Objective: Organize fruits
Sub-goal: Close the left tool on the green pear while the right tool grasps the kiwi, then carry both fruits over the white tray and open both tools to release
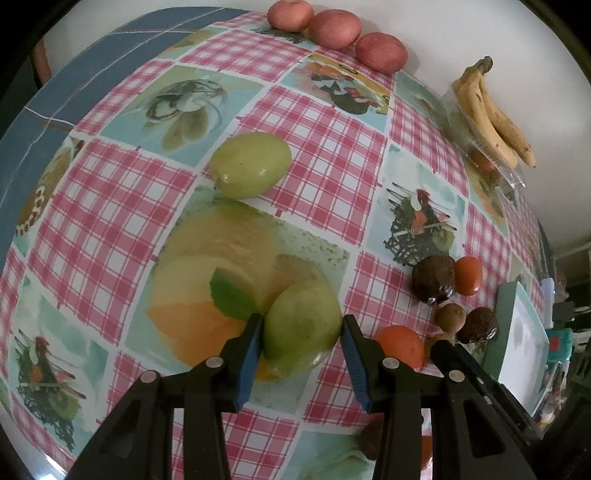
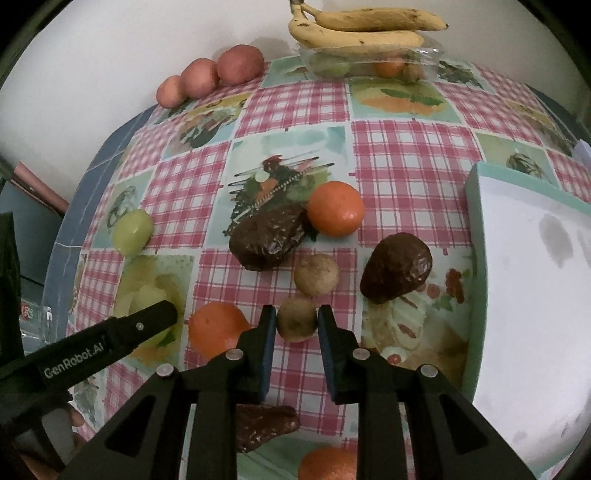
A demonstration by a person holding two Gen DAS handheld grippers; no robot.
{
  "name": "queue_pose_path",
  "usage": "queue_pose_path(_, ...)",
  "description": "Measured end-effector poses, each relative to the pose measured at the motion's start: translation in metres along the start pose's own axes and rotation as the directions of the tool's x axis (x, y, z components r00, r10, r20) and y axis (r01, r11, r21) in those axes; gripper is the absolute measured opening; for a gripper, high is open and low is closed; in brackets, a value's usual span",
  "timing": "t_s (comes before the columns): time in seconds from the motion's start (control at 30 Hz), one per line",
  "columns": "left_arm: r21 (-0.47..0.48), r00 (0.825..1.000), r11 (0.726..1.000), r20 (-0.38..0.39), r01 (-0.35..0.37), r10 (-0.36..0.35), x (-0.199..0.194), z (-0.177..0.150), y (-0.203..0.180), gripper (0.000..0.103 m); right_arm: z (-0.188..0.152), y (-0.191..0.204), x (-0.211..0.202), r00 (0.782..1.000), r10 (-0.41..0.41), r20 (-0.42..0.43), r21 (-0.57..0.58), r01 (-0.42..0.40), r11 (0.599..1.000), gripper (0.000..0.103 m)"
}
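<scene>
My left gripper [image 1: 302, 338] has its pads on either side of a green mango [image 1: 301, 328] on the table; whether the right pad touches it is unclear. A second green mango [image 1: 251, 170] lies further ahead. My right gripper [image 2: 296, 325] is shut on a small brown kiwi [image 2: 296, 319] resting on the table. Another kiwi [image 2: 316, 274] lies just beyond it. Two dark avocados [image 2: 267, 238] [image 2: 397, 269] and oranges [image 2: 335, 208] [image 2: 218, 330] lie around it. The left gripper's finger [image 2: 147, 321] shows at the left of the right wrist view.
Three red apples [image 1: 334, 29] line the far edge by the wall. Bananas [image 2: 358, 31] lie on a clear plastic box [image 2: 369, 64] holding fruit. A white tray with a teal rim [image 2: 532, 295] stands at the right. Another avocado [image 2: 264, 424] and orange [image 2: 327, 465] lie under my right gripper.
</scene>
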State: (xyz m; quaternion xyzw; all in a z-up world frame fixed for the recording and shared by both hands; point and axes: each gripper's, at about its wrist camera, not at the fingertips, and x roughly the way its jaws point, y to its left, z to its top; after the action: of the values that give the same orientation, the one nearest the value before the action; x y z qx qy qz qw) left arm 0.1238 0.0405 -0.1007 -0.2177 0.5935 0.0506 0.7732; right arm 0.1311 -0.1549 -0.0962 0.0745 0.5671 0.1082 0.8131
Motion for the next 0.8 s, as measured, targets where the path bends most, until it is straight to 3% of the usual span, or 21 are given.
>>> queue_pose_path(0.2,0.018,1.0,1.0,-0.003,-0.016,0.016,0.001,-0.001,-0.005,0.044,-0.002,-0.01,-0.006,1.0,0.009,-0.002,0.042,-0.008,0.999,0.024)
queue_pose_path(0.37,-0.006,1.0,1.0,-0.002,0.027,-0.027,-0.004,-0.001,0.0,0.043,-0.003,-0.014,-0.023,0.999,0.012,0.033,0.066,-0.014,0.998,0.024)
queue_pose_path(0.63,0.022,0.995,0.998,0.069,0.065,-0.066,-0.028,-0.001,-0.006,0.043,-0.002,-0.035,-0.049,0.996,-0.026,0.083,0.128,0.015,0.992,0.024)
queue_pose_path(0.8,0.063,0.985,0.99,0.113,0.124,-0.131,-0.043,-0.003,-0.018,0.043,-0.001,-0.069,-0.07,0.991,-0.069,0.115,0.219,0.043,0.975,0.024)
